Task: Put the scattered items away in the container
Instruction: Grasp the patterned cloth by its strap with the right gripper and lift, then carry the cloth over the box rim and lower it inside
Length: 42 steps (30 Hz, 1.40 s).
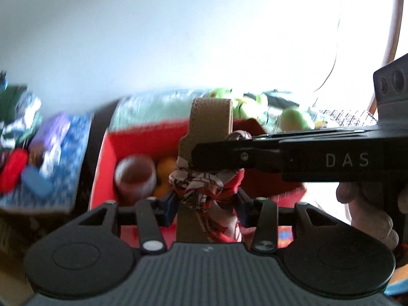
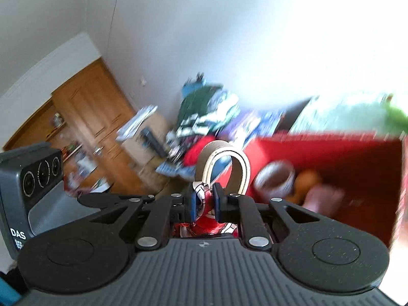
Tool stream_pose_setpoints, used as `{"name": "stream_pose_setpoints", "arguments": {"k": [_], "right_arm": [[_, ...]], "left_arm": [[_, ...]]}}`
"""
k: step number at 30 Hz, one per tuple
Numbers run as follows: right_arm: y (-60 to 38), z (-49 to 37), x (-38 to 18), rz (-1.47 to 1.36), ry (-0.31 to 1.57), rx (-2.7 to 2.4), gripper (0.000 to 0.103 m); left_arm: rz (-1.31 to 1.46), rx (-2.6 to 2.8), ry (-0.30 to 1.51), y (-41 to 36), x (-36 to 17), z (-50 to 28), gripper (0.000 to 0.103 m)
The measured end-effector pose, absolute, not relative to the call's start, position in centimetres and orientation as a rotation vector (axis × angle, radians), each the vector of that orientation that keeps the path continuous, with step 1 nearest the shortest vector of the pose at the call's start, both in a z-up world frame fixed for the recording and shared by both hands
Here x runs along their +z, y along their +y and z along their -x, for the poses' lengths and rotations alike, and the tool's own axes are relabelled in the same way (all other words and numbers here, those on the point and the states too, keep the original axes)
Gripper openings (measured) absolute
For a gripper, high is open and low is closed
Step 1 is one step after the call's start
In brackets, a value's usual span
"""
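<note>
A tan leather strap (image 1: 204, 122) with a red and white patterned scarf (image 1: 204, 186) knotted round it is held up in front of the red container (image 1: 112, 173). My left gripper (image 1: 206, 201) is shut on the scarf and strap. My right gripper (image 2: 204, 201) is shut on the scarf (image 2: 201, 196) too, below the strap's loop (image 2: 224, 160); its finger (image 1: 229, 150) crosses the left wrist view from the right. Inside the red container (image 2: 331, 153) sit a pink cup (image 1: 135, 176), an orange item (image 1: 165, 168) and a pink item (image 2: 321, 199).
To the container's left a blue patterned cloth (image 1: 66, 153) holds a red case (image 1: 12, 173), a blue case (image 1: 35, 183) and purple and green items. Green plush toys (image 1: 293, 119) lie behind the container. A wooden cabinet (image 2: 84, 117) stands at far left. The other handset (image 2: 28, 186) is close by.
</note>
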State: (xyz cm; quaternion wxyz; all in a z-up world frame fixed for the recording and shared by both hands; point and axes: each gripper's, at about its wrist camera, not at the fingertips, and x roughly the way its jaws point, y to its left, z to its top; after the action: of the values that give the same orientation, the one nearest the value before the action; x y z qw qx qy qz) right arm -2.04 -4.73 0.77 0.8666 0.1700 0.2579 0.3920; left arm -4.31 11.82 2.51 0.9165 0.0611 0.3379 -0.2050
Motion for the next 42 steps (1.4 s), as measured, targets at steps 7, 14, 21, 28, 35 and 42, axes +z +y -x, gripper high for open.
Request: {"name": "stream_pose_setpoints", "arguments": {"k": [7, 14, 21, 28, 35, 42], "right_arm": [[-5.9, 0.2, 2.6, -0.3, 0.443, 0.624, 0.015], [-5.0, -2.4, 1.0, -0.182, 0.477, 0.436, 0.015], [-4.0, -5.7, -3.4, -0.162, 0.642, 0.329, 0.015], [-4.3, -7.8, -5.9, -0.131, 0.819, 0.251, 0.018], [-4.7, -9.5, -6.6, -0.103, 0.908, 0.262, 0.019], [-4.3, -9.9, -6.1, 0.013, 0.959, 0.294, 0.016]], "left_arm": [[-0.166, -0.554, 0.645, 8.8, 3.8, -0.7, 0.045], [-0.175, -0.673, 0.75, 6.9, 0.9, -5.8, 0.045], [-0.228, -0.73, 0.904, 6.3, -4.3, -8.4, 0.045], [-0.262, -0.758, 1.023, 5.6, -6.1, -9.8, 0.045], [-0.231, -0.771, 1.098, 5.0, -6.7, -10.8, 0.046], [-0.085, -0.756, 1.2, 4.0, -7.7, -9.7, 0.048]]}}
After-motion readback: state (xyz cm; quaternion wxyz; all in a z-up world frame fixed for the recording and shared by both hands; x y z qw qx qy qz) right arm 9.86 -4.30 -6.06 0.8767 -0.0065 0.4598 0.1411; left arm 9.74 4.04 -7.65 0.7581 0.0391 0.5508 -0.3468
